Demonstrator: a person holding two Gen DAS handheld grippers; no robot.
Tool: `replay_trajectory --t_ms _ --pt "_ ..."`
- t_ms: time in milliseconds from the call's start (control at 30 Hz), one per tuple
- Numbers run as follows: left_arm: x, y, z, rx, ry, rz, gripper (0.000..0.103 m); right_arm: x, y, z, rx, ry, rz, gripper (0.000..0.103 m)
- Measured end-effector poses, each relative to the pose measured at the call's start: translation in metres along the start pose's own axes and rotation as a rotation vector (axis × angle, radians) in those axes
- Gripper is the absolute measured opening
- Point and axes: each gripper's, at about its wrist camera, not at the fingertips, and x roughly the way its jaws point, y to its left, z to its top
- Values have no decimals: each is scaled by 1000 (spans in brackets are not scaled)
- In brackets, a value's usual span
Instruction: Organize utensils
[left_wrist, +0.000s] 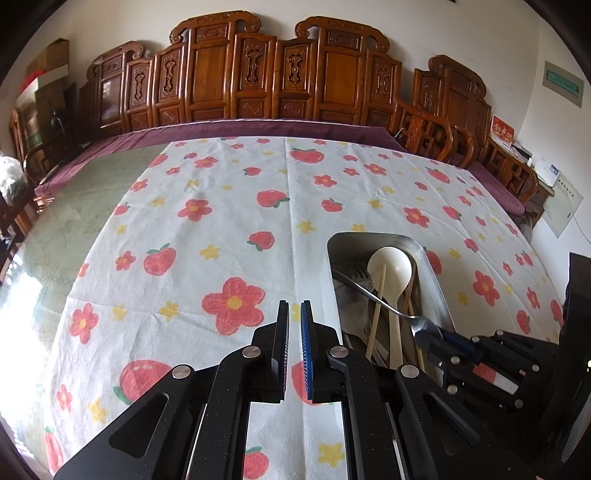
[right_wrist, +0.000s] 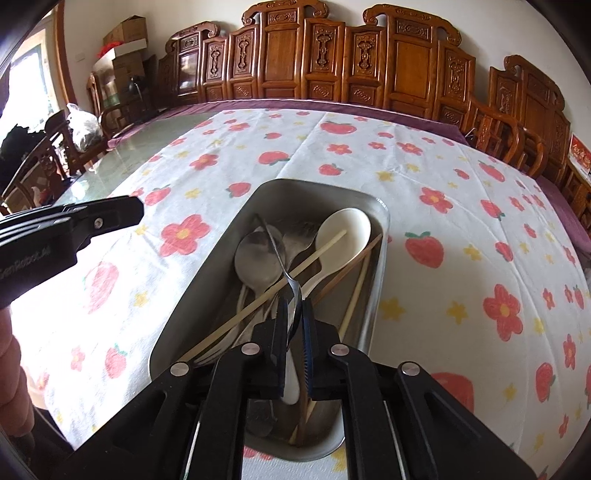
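Note:
A steel tray (right_wrist: 385, 236) on the flowered cloth holds a white spoon (right_wrist: 343, 229), a metal spoon (right_wrist: 255, 258), wooden chopsticks (right_wrist: 318, 251) and other cutlery. My right gripper (right_wrist: 294, 303) hangs over the tray's near half, shut on the handle of a slim metal fork (right_wrist: 279, 258) that arcs up and away above the pile. In the left wrist view the same fork (left_wrist: 384, 305) runs from the right gripper (left_wrist: 439, 334) across the tray (left_wrist: 433, 275) and the white spoon (left_wrist: 389, 262). My left gripper (left_wrist: 294, 306) is shut and holds nothing, over bare cloth left of the tray.
The white cloth with red flowers (left_wrist: 232, 302) covers most of a glass-topped table (left_wrist: 74, 221). Carved wooden chairs (left_wrist: 258, 74) line the far edge. The left gripper (right_wrist: 135, 210) pokes in beside the tray, with a person's hand (right_wrist: 11, 369) behind it.

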Motion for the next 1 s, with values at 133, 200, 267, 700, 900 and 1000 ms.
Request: replay_trajectory --t_ms 133,200,267,700,900,1000 --pt "1 1 0 -1 2 2 5 3 -1 -4 29 17 73 12" --pt "1 1 0 -1 1 3 5 3 -3 -4 37 10 85 12" --pt "1 0 0 0 3 3 5 4 -8 -1 58 5 76 10" --pt "3 3 -1 0 7 16 5 9 -4 -1 46 15 161 25" --pt "0 2 -5 1 -3 24 5 -14 -10 -4 25 -20 153 26" --pt "-5 -4 -9 14 -18 27 6 -28 -19 -5 19 -41 134 26"
